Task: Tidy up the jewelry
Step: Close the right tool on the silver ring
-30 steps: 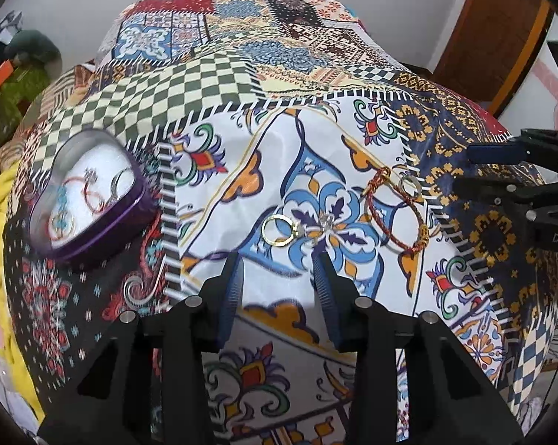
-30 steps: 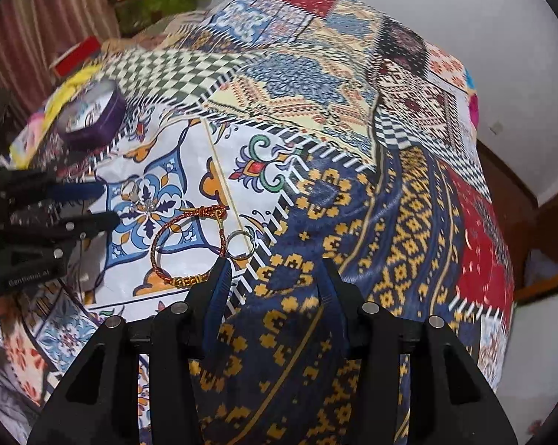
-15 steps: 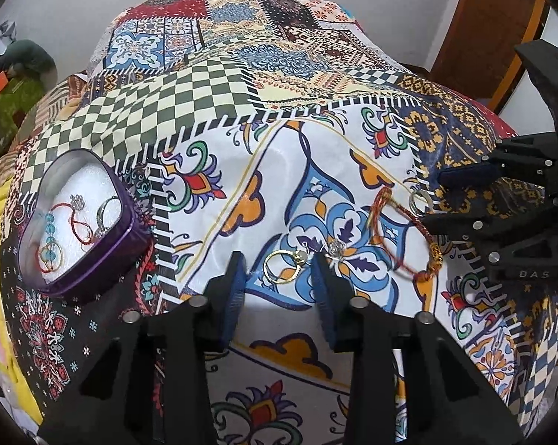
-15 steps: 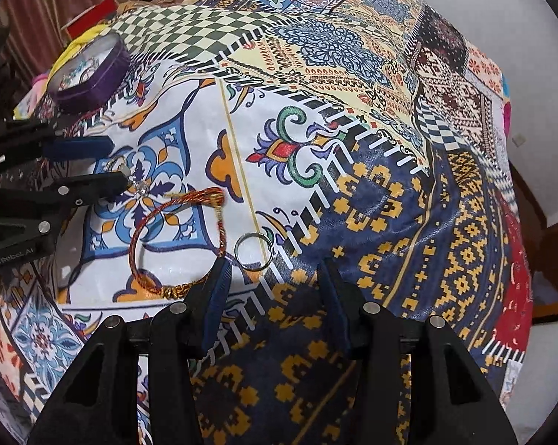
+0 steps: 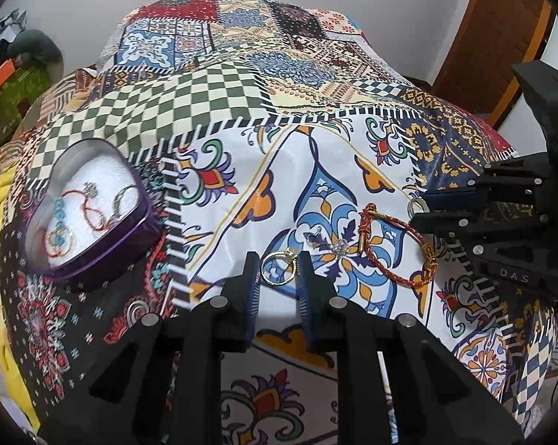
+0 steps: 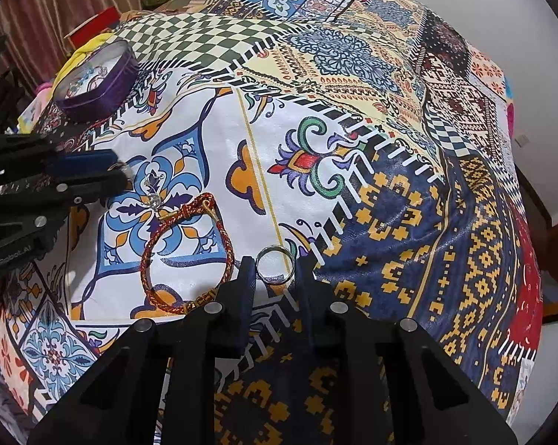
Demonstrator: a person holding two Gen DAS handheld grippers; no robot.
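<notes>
Bracketing a gold ring (image 5: 278, 267), the left gripper (image 5: 277, 270) has its jaws parted, gripping nothing. Right gripper (image 6: 275, 270) likewise straddles a silver ring (image 6: 275, 264), unclamped. Red braided bracelet (image 6: 184, 256) lies between them on the patterned cloth (image 6: 390, 170). Farther off, purple tin (image 5: 89, 218); only the left view shows the jewelry inside it clearly.

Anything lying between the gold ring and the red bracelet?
Yes: a small clear-stone stud sits on the cloth between the gold ring and red bracelet, left wrist view.

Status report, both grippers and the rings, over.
Left gripper open around gold ring. Right gripper open around silver ring. Purple tin unobstructed.
</notes>
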